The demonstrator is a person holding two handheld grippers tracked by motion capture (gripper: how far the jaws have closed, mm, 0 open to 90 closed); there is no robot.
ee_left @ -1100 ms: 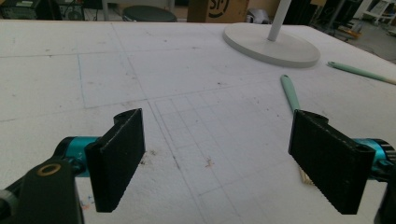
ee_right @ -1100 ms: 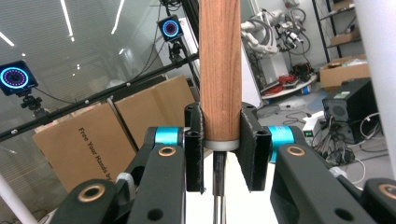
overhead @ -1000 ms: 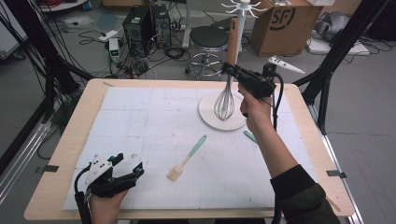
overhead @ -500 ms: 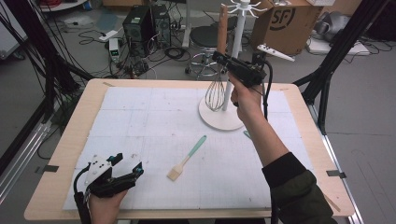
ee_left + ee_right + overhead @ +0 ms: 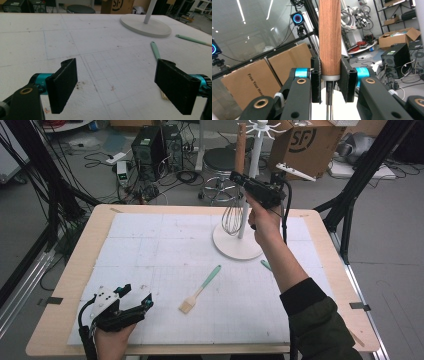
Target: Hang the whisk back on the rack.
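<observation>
My right gripper (image 5: 241, 176) is shut on the wooden handle (image 5: 330, 37) of a wire whisk (image 5: 231, 217), which it holds upright in the air. The whisk hangs just left of the white stand's pole (image 5: 255, 175), with its wires above the round base (image 5: 235, 247). The stand's hooks (image 5: 260, 127) are at the top. In the right gripper view the pads (image 5: 315, 77) press both sides of the handle's lower end. My left gripper (image 5: 137, 296) rests at the table's near left corner, open and holding nothing (image 5: 117, 85). A teal-handled brush (image 5: 200, 290) lies mid-table.
A second teal-handled tool (image 5: 266, 265) lies right of the stand's base, partly behind my right forearm. Beyond the table's far edge are a stool (image 5: 225, 157), a cardboard box (image 5: 305, 142) and electronics with cables (image 5: 150, 145). Black frame legs (image 5: 350, 205) stand at both sides.
My right gripper has carried the whisk a little to the left and upward beside the stand's pole. The left gripper has stayed put.
</observation>
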